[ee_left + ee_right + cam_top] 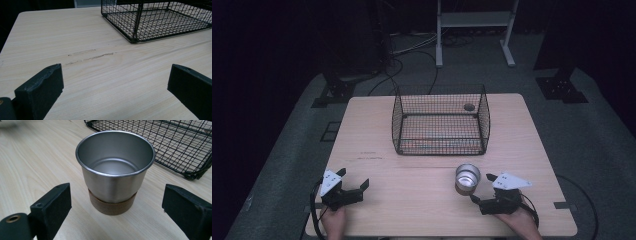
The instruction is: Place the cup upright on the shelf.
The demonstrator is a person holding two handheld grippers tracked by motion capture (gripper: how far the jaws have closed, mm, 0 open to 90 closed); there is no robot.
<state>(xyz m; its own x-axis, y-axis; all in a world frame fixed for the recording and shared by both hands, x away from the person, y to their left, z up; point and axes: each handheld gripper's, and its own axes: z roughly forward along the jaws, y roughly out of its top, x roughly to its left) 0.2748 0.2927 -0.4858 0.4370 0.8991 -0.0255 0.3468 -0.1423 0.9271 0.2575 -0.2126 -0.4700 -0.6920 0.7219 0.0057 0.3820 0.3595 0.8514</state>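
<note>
A steel cup (467, 178) with a brown cork base stands upright and empty on the wooden table (372, 130), in front of a black wire basket (440, 120). My right gripper (480, 187) rests just to the cup's right, open. In the right gripper view the cup (115, 170) stands a little ahead of the wide-apart jaws of my right gripper (116, 192), touching neither. My left gripper (353, 178) lies at the front left, open, and faces bare wood. In its own view the left gripper (115, 75) has nothing between its jaws, with the basket (160, 20) farther off.
A small dark round thing (469, 106) shows through the basket's back right mesh. Faint scuff marks (90, 56) cross the wood ahead of the left gripper. Beyond the table lie cables and a white stand's legs (474, 30) on the grey floor.
</note>
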